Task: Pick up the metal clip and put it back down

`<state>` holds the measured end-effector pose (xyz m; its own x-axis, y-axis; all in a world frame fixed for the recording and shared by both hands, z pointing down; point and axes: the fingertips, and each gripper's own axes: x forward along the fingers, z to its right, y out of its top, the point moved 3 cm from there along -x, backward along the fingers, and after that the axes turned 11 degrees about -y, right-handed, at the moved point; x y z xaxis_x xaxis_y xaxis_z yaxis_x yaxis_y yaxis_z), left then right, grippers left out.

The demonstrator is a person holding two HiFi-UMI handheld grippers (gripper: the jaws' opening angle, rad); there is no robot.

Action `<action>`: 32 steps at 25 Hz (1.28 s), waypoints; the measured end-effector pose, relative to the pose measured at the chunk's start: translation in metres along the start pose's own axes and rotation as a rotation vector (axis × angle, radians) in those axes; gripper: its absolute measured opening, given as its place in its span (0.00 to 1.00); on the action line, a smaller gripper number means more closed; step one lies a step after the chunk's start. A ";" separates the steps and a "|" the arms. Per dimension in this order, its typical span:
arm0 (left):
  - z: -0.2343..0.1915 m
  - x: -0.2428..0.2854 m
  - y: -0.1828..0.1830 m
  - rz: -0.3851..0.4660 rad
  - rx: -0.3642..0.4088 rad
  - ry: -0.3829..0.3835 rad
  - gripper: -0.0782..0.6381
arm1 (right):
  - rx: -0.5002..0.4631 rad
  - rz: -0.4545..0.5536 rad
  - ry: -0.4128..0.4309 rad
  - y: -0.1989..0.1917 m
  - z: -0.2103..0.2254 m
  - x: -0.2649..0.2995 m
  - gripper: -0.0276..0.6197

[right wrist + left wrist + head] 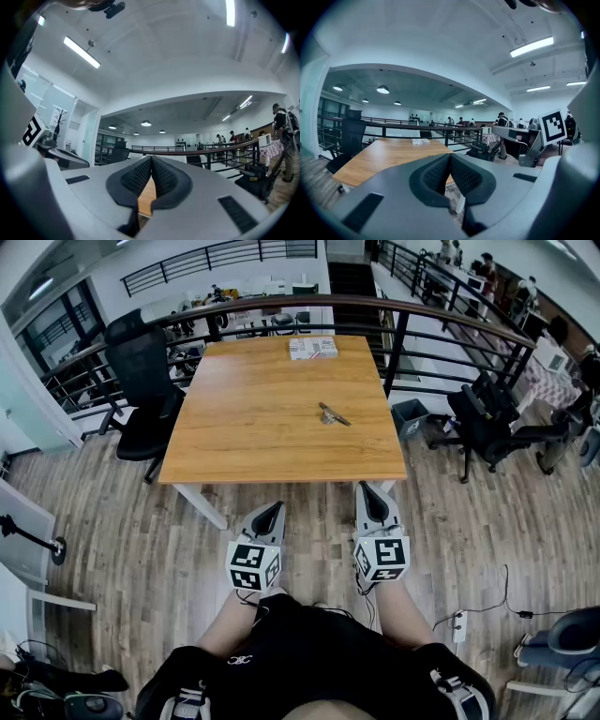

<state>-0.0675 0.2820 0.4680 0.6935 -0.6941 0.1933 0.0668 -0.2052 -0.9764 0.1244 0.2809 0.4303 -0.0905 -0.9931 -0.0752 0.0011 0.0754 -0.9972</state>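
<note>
The metal clip (333, 414) lies flat on the table (234, 427), right of its middle: a small, slim grey piece set at a slant, with nothing touching it. The table top is smooth, square and of warm brown wood grain; a flat, pale printed packet (312, 348) rests at its far edge. A dark bin (410, 416) stands on the plank floor (112, 540) off the table's right side; what it holds cannot be made out. Both tongs hang short of the near edge, well apart from the clip. The left tongs (274, 507) and right tongs (368, 490) are each pressed together, ribbed black pads meeting with nothing between.
</note>
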 end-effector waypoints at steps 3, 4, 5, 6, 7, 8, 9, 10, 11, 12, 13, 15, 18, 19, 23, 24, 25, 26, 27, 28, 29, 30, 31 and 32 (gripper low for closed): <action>-0.003 -0.005 -0.002 0.001 -0.001 0.001 0.13 | 0.003 0.005 -0.001 -0.003 -0.005 -0.004 0.07; -0.004 -0.006 -0.002 0.001 -0.001 0.002 0.13 | 0.002 0.003 -0.003 -0.003 -0.007 -0.004 0.07; -0.005 -0.008 -0.002 0.001 -0.001 0.002 0.13 | 0.001 0.000 -0.004 -0.004 -0.009 -0.003 0.07; -0.007 -0.010 -0.003 0.001 -0.002 0.003 0.13 | 0.000 -0.002 -0.005 -0.003 -0.011 -0.002 0.07; -0.009 -0.012 -0.003 0.000 -0.002 0.005 0.13 | -0.002 -0.003 -0.005 -0.003 -0.013 -0.001 0.07; -0.011 -0.015 -0.004 0.000 -0.003 0.009 0.13 | -0.005 -0.003 -0.004 -0.002 -0.015 -0.001 0.07; -0.011 -0.017 -0.004 0.001 -0.003 0.013 0.13 | -0.007 -0.004 -0.004 -0.002 -0.016 -0.001 0.07; -0.011 -0.018 -0.004 0.003 -0.002 0.017 0.13 | -0.009 -0.007 -0.003 -0.002 -0.017 -0.001 0.07; -0.012 -0.020 -0.004 0.004 0.000 0.021 0.13 | -0.009 -0.011 -0.001 -0.003 -0.018 -0.001 0.07; -0.012 -0.021 -0.005 0.005 0.002 0.024 0.13 | -0.007 -0.016 0.003 -0.005 -0.018 0.000 0.07; -0.013 -0.022 -0.005 0.004 0.002 0.027 0.13 | -0.005 -0.022 0.008 -0.006 -0.019 0.000 0.07; -0.014 -0.023 -0.006 0.000 0.000 0.032 0.13 | -0.003 -0.028 0.015 -0.008 -0.021 0.000 0.07; -0.013 -0.023 -0.006 -0.002 -0.001 0.035 0.13 | -0.011 -0.025 0.017 -0.007 -0.020 -0.001 0.07; -0.012 -0.022 -0.006 -0.002 0.000 0.034 0.13 | -0.015 -0.024 0.016 -0.007 -0.019 -0.001 0.07; -0.011 -0.015 -0.004 -0.002 0.002 0.031 0.13 | -0.017 -0.021 0.009 -0.007 -0.012 0.001 0.07; -0.012 -0.012 -0.005 -0.005 0.000 0.030 0.13 | -0.017 -0.021 0.006 -0.007 -0.010 0.002 0.07; -0.012 -0.009 -0.005 -0.008 -0.002 0.029 0.13 | -0.016 -0.022 0.003 -0.008 -0.008 0.003 0.07; -0.012 -0.007 -0.005 -0.011 -0.002 0.027 0.13 | -0.015 -0.023 0.000 -0.008 -0.006 0.004 0.07; -0.011 -0.004 -0.005 -0.012 -0.002 0.024 0.13 | -0.013 -0.023 -0.004 -0.009 -0.004 0.004 0.07; -0.010 -0.001 -0.004 -0.013 0.000 0.020 0.13 | -0.010 -0.024 -0.008 -0.009 -0.001 0.004 0.07; -0.010 0.003 -0.003 -0.013 0.002 0.016 0.13 | -0.005 -0.025 -0.012 -0.009 0.002 0.005 0.07; -0.009 0.007 -0.002 -0.014 0.004 0.012 0.13 | 0.000 -0.027 -0.014 -0.010 0.005 0.006 0.07; -0.008 0.012 -0.002 -0.016 0.005 0.008 0.13 | 0.004 -0.029 -0.015 -0.011 0.008 0.008 0.07; -0.007 0.017 -0.001 -0.018 0.006 0.003 0.13 | 0.005 -0.031 -0.016 -0.012 0.011 0.010 0.07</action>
<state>-0.0609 0.2658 0.4730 0.6901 -0.6922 0.2111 0.0835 -0.2137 -0.9733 0.1346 0.2694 0.4419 -0.0744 -0.9962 -0.0443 0.0033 0.0442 -0.9990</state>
